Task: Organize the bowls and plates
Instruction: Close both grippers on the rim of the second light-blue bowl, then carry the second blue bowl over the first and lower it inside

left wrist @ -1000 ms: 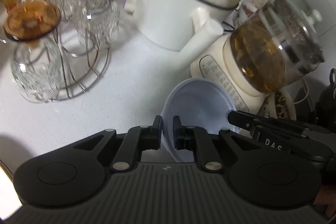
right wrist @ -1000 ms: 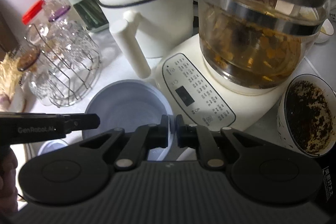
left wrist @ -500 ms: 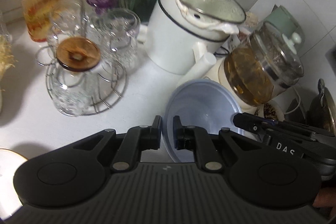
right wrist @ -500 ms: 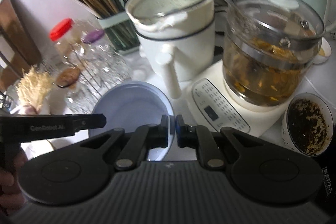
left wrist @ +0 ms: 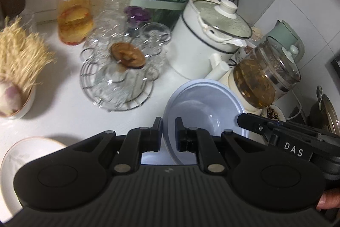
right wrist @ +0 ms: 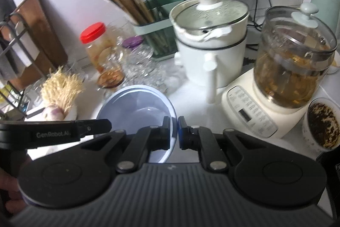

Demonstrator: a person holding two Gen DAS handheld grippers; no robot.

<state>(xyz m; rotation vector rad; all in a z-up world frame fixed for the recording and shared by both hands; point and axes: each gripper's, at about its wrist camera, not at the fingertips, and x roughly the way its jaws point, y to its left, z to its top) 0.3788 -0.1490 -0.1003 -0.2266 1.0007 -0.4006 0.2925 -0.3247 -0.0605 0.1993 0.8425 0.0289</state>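
A pale blue bowl (left wrist: 204, 107) hangs above the white counter, carried between both grippers. My left gripper (left wrist: 169, 131) is shut on its left rim, one finger inside and one outside. My right gripper (right wrist: 174, 131) is shut on the right rim of the same blue bowl (right wrist: 136, 107). The right tool's arm crosses the left wrist view at lower right, and the left tool's arm crosses the right wrist view at lower left. A white plate (left wrist: 23, 154) lies at the lower left of the counter.
Behind the bowl stand a white lidded pot (left wrist: 208, 35), a glass kettle of tea on its base (right wrist: 293, 63), a wire rack of glasses (left wrist: 119, 78), a red-capped jar (left wrist: 74, 12), a chopstick holder (right wrist: 155, 27) and a small bowl of dark leaves (right wrist: 320, 124). A root-topped bowl (left wrist: 14, 95) sits left.
Both grippers have risen and drawn back with the blue bowl held between them. The pot, kettle and glass rack now look smaller and farther, and a white plate has come into view.
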